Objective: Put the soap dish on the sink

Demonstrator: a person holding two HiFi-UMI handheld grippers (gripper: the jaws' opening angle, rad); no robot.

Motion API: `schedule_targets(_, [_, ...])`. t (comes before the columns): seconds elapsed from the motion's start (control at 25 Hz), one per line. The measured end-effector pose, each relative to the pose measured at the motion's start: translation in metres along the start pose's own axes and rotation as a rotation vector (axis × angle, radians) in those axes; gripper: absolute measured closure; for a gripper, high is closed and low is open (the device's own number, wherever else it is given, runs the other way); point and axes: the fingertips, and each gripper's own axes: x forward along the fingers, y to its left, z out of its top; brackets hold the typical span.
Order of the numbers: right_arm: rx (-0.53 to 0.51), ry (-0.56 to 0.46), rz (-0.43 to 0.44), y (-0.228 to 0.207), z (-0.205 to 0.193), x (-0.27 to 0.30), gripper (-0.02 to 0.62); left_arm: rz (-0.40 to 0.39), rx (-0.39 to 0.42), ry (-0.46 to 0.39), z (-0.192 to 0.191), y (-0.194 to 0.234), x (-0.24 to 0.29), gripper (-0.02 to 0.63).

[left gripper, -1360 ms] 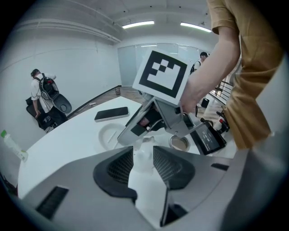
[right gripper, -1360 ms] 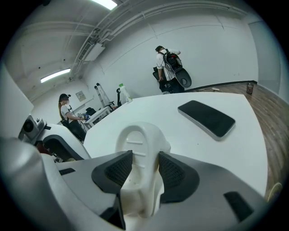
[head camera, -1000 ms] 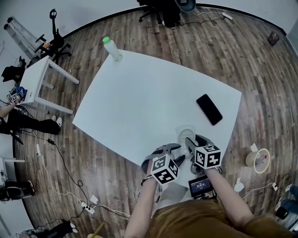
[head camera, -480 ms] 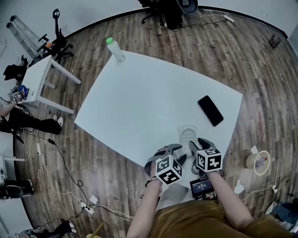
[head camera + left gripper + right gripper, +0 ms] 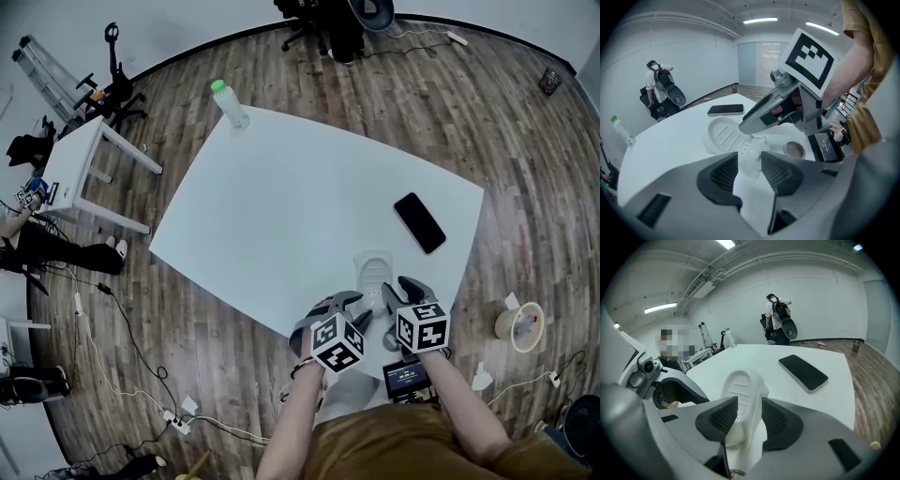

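A white soap dish (image 5: 375, 266) with a ridged oval top lies on the white table (image 5: 281, 187) near its front edge. Both grippers meet at the dish's near end. In the right gripper view the ridged dish (image 5: 743, 390) fills the gap of my right gripper (image 5: 743, 416), and both pads touch its sides. In the left gripper view a white part with small holes (image 5: 749, 157) sits between the pads of my left gripper (image 5: 750, 171). Beyond it lies the ridged dish (image 5: 723, 133). Whether the holed part is a separate piece I cannot tell.
A black phone (image 5: 420, 222) lies right of the dish. A bottle with a green cap (image 5: 228, 101) stands at the table's far corner. A small screen device (image 5: 405, 378) sits below the table edge by my right arm. A person (image 5: 778, 319) stands far off.
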Motion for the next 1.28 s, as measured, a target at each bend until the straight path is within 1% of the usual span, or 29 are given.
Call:
schedule_targets(0.28, [-0.033,-0.026,-0.005,0.0,0.005,-0.008,0.431,-0.032,-0.057,-0.026,0.0,-0.012,-0.001,0.456])
schedule_targets(0.36, [-0.041,-0.039,0.0,0.001,0.007,-0.01,0.439,-0.043,-0.093,-0.049,0.0,-0.014,-0.003,0.456])
schedule_targets(0.44, [-0.056,-0.056,-0.006,0.001,0.009,-0.014,0.482,-0.052,-0.15,-0.09,0.001,-0.016,-0.006,0.456])
schedule_targets(0.52, [-0.076,-0.071,-0.018,-0.001,0.011,-0.019,0.548,-0.034,-0.196,-0.128,0.003,-0.015,-0.011,0.465])
schedule_targets(0.56, [-0.084,-0.08,-0.018,-0.001,0.012,-0.022,0.588,-0.011,-0.212,-0.143,0.003,-0.012,-0.014,0.481])
schedule_targets(0.6, [-0.09,-0.089,-0.013,0.0,0.013,-0.024,0.588,0.019,-0.223,-0.157,0.003,-0.008,-0.017,0.506])
schedule_targets(0.68, [-0.104,-0.101,0.002,0.004,0.015,-0.027,0.588,0.076,-0.24,-0.184,0.003,0.0,-0.024,0.582])
schedule_targets(0.72, [-0.113,-0.104,0.007,0.005,0.016,-0.028,0.588,0.098,-0.246,-0.196,0.003,0.004,-0.027,0.598])
schedule_targets(0.8, [-0.124,-0.114,0.018,0.008,0.016,-0.032,0.588,0.141,-0.259,-0.226,0.006,0.01,-0.035,0.598])
schedule_targets(0.88, [-0.11,-0.151,0.058,0.014,0.022,-0.04,0.588,0.21,-0.293,-0.299,0.012,0.019,-0.047,0.598])
schedule_targets(1.0, [-0.07,-0.231,0.147,0.026,0.034,-0.059,0.588,0.339,-0.422,-0.513,0.03,0.037,-0.086,0.598])
schedule_targets(1.04, [-0.075,-0.25,0.161,0.028,0.038,-0.065,0.588,0.379,-0.457,-0.572,0.033,0.041,-0.099,0.598])
schedule_targets(1.08, [-0.087,-0.265,0.168,0.03,0.041,-0.07,0.588,0.418,-0.472,-0.607,0.036,0.044,-0.11,0.598])
schedule_targets(1.12, [-0.1,-0.273,0.17,0.031,0.044,-0.074,0.588,0.457,-0.466,-0.621,0.036,0.046,-0.118,0.598])
schedule_targets(1.2, [-0.118,-0.278,0.169,0.032,0.046,-0.078,0.588,0.523,-0.428,-0.62,0.036,0.047,-0.13,0.598])
schedule_targets(1.24, [-0.123,-0.279,0.166,0.031,0.046,-0.079,0.588,0.539,-0.421,-0.629,0.037,0.046,-0.135,0.598])
schedule_targets(1.28, [-0.13,-0.281,0.162,0.031,0.046,-0.081,0.588,0.542,-0.432,-0.657,0.038,0.045,-0.14,0.598])
